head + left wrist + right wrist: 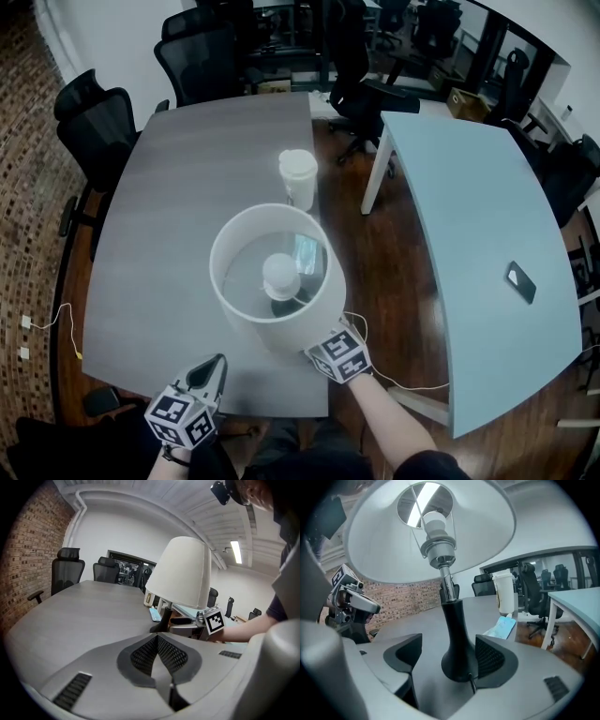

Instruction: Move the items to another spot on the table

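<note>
While jaws of right gripper [450,662] flank lamp [451,616], left gripper [157,654] closed

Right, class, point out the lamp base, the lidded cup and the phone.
lamp base [457,651]: right gripper view, on its black flared foot.
lidded cup [298,167]: head view, on the lid.
phone [521,281]: head view, middle of its dark face.

Grey table [187,187]: lamp [272,277] near front edge, lidded cup [298,176] behind, blue packet [501,626] between them.
</note>
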Motion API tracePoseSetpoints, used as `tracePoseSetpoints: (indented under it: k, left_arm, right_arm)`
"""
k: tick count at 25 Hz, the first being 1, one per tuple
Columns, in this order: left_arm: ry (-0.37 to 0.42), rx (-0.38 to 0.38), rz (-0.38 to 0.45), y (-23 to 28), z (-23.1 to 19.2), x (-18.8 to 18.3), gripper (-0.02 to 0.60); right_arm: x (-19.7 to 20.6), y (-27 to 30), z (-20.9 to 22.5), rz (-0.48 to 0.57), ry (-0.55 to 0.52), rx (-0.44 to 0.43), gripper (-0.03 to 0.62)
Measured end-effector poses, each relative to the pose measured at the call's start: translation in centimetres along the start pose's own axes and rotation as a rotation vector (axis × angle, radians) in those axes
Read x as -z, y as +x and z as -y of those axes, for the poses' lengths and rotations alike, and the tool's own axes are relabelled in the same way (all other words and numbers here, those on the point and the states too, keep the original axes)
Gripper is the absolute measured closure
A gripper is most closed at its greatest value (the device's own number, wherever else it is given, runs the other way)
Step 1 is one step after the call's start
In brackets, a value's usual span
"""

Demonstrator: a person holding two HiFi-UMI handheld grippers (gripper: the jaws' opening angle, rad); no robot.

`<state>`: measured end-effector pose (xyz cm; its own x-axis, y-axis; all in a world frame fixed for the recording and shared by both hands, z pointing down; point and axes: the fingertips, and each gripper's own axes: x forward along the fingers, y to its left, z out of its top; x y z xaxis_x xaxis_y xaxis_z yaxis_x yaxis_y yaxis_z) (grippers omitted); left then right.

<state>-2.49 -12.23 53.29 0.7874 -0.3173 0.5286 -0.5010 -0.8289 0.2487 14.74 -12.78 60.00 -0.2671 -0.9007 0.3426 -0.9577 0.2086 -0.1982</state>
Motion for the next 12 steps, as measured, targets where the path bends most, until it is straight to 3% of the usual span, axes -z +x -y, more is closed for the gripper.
tracePoseSetpoints:
  k: [12]
  left_arm:
    - [-0.015,-0.034,-0.003,0.7,-2.2,0.2,0.574]
  right_arm:
    - [-2.8,3.3,1.0,0.093,-0.009,0.031,0.230]
